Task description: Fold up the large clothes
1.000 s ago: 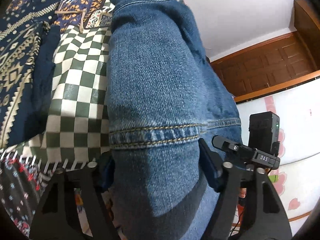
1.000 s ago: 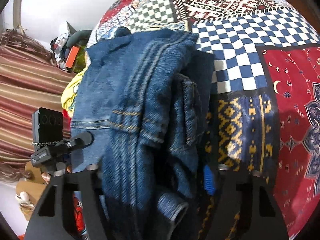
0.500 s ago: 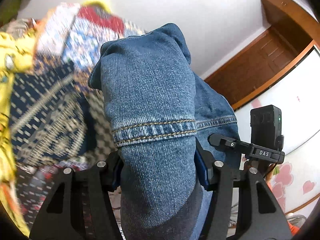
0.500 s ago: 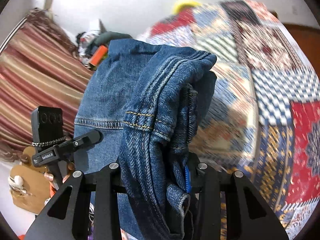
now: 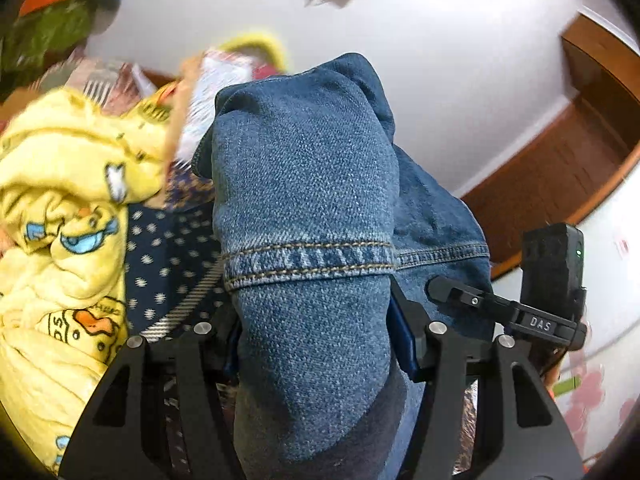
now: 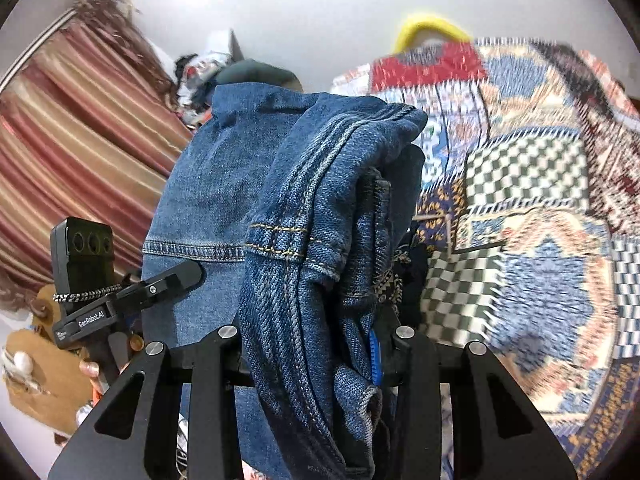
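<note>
Left wrist view showed the left hand-held gripper (image 5: 316,332) clamped on a thick folded bundle of the blue denim garment (image 5: 308,208), its jaws pressed against both sides just below a double-stitched hem. In the right wrist view the right hand-held gripper (image 6: 316,344) was closed on another bunched part of the same denim garment (image 6: 320,216), with several layers and a seam crowded between its jaws. The garment was held up between the two grippers, off the patchwork bedspread (image 6: 540,240), which lay blurred below and behind it.

The main risk, as I judged it, was slippage. Denim is heavy and stiff, and each grip held a wad rather than a single edge, so an inner layer could slide out and let the fold fall open. The layers on the right looked uneven, which could leave a crooked fold once laid down. The blur suggested fast travel; a swing of the hanging cloth could drag it across the yellow printed garment (image 5: 68,240) heaped near the left side and pull that pile along or tangle with it. Uneven lowering of the two hands could twist the garment.
</note>
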